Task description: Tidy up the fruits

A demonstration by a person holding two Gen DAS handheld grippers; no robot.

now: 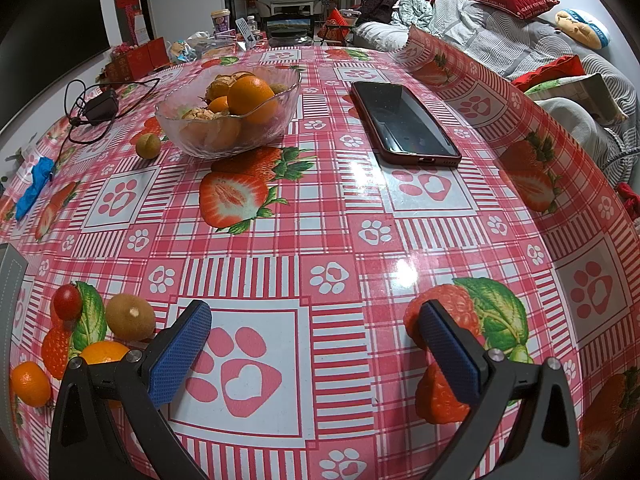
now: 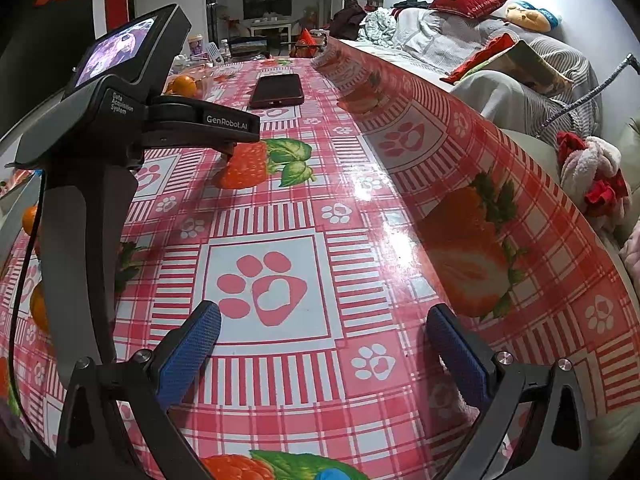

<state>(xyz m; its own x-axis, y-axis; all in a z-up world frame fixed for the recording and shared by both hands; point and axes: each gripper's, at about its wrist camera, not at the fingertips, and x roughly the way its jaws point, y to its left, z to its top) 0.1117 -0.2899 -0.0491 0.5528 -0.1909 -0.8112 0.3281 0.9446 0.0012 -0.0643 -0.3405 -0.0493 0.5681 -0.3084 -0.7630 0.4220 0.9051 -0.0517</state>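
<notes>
left tongs point(image 1: 316, 344): jaws spread wide, nothing between the blue pads point(image 1: 180, 354); they hover low over the cloth point(image 1: 320, 216), on the near side of the bowl point(image 1: 228, 116).
right tongs point(image 2: 322, 350): jaws likewise apart and empty, over a paw print on the cloth; the left tool's body fills the left of this view.
kiwi point(image 1: 130, 317): loose, just off the left tongs' left finger, well short of the bowl. Probably light, fuzzy skin, so little slip; soft if ripe. Judgement: take it across the middle with gentle closure.
tomato point(image 1: 67, 301): small, red, just beyond the kiwi, away from the bowl's side. Smooth and thin-skinned; likely to roll and to split under a hard squeeze.
mandarins point(image 1: 30, 383): two, one partly hidden behind the left finger, both nearer the viewer than the kiwi. Firm enough, peel gives slightly; grip at the widest girth.
green fruit point(image 1: 148, 145): round, touching or nearly touching the bowl's near-left foot; cannot tell which.
bowl: clear glass, already holding oranges and walnut-like pieces; fragile, so drop fruit in softly.
phone point(image 1: 404, 122): right of the bowl, apart from it.
charger point(image 1: 100, 108): left of the bowl.
</notes>
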